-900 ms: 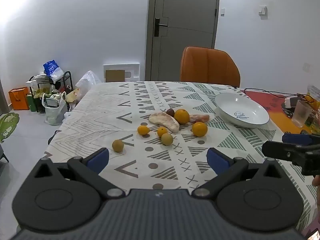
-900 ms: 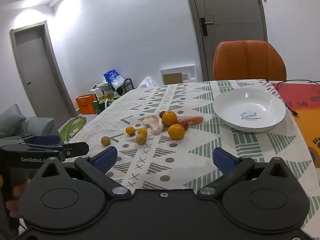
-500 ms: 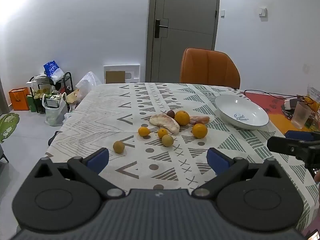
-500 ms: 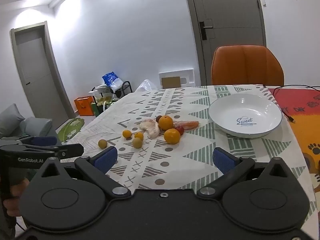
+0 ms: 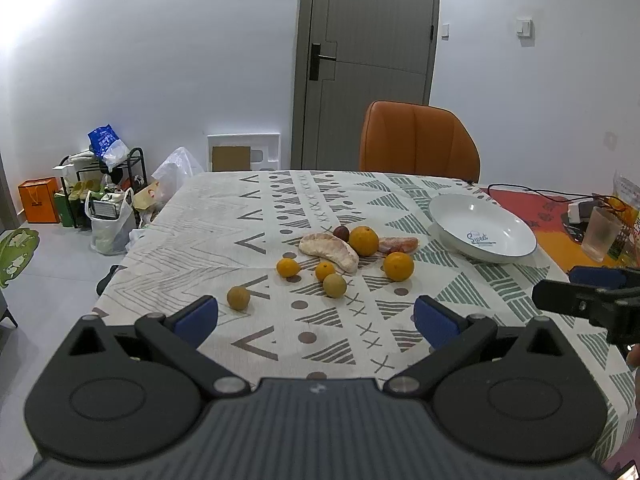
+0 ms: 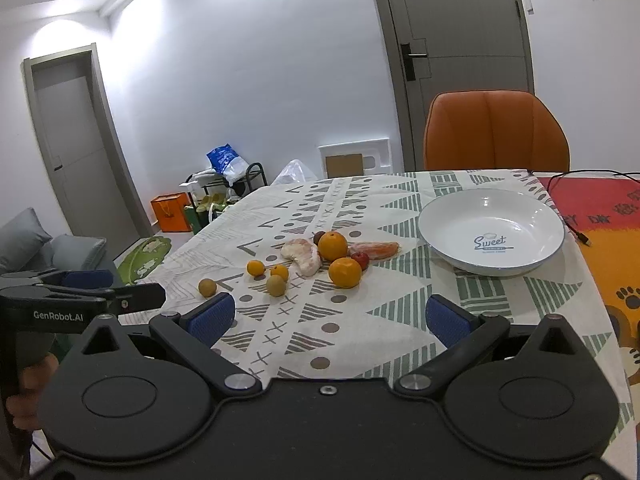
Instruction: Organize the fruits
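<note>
Ahead of the gaping left hand-held gripper, fruits, untouched

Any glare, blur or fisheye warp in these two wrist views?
Left wrist view: blown-out patch of wall at top left, door frame bowed, dark corner vignette; fruit sharp, e.g. the large orange. Right wrist view: ceiling lights flare on the wall, small highlights on the white "Sweet" bowl; soft shadows under the fruit; no motion blur.
</note>
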A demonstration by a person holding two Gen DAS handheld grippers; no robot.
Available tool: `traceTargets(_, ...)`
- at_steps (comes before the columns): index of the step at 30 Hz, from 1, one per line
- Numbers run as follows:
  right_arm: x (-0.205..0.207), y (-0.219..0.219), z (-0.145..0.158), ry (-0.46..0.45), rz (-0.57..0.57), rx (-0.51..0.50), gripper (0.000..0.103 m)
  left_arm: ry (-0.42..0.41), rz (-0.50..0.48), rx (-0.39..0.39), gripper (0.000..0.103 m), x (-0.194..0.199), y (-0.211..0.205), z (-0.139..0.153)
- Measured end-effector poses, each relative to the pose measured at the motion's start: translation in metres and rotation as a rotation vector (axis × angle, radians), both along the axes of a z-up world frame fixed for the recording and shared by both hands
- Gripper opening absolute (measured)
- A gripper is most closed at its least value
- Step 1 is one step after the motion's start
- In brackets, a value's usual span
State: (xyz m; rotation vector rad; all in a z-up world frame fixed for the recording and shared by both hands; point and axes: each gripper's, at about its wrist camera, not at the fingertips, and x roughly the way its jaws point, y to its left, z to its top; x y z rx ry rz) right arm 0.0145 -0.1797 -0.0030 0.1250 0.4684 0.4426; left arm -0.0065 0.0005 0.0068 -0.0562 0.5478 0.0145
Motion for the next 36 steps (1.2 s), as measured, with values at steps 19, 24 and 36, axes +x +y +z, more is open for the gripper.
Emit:
traceTargets(19,0.0009,-0.0013,-0.0015,0.010,0.006,0.003,0.103,0.003,-0.003,-0.004,0.103,-0.0002,0.0002,0.0001)
traceTargets(24,0.0011,-0.0009,-0.0013,0.012,0.005,0.000,0.103,0.003,-0.005,-0.004,0.103,-0.0006,0.0002,0.0003)
traceTargets(36,-0.0005,-0.0010,-0.0017,0.008,0.011,-0.005,0.103,0.004,-0.001,-0.008,0.103,0.0008,-0.0008,0.0010)
